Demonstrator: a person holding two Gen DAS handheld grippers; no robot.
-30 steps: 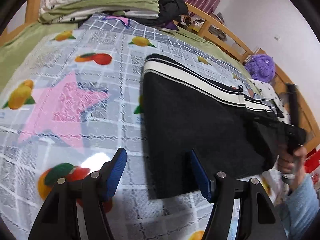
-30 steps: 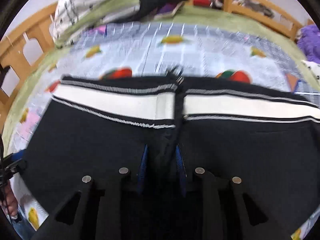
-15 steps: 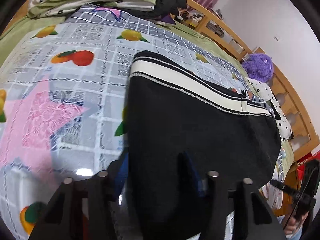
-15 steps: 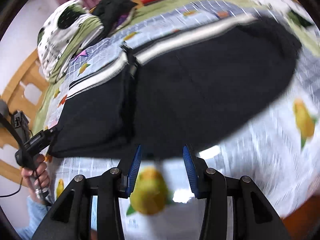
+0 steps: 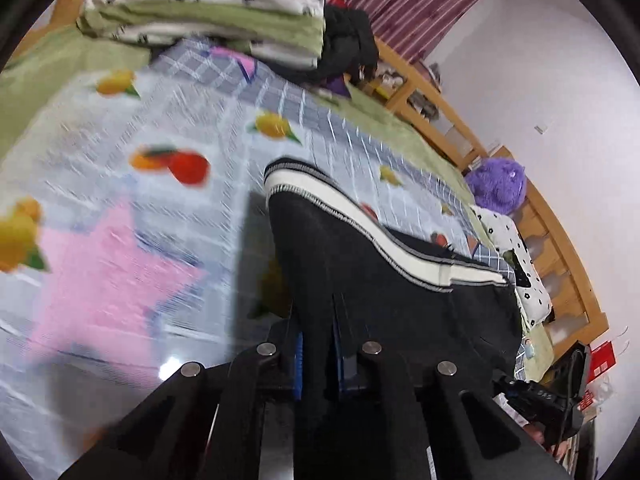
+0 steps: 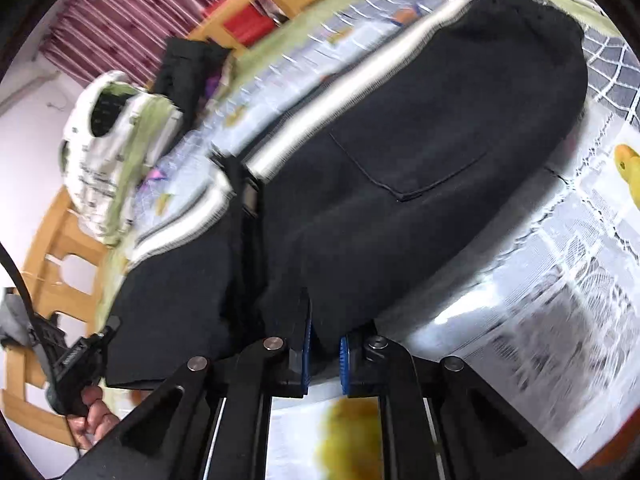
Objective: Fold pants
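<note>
The near edge of the black pants point(image 5: 360, 288) is pinched by the closed left gripper point(image 5: 318, 356) and the closed right gripper point(image 6: 324, 350), both having just clamped shut. Beyond, the pants are spread on the fruit-patterned bed point(image 5: 120, 184), a purple toy point(image 5: 498, 186) farther off.

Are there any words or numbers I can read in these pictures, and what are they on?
No text reads clearly in either view.
Handle of the other tool, right wrist view: small white lettering, too blurred to read.
Red item by the bed frame, left wrist view: possibly a label, too small to read.
Black pants: no lettering visible.
Fruit-print bedspread: pictures only, no words I can make out.
</note>
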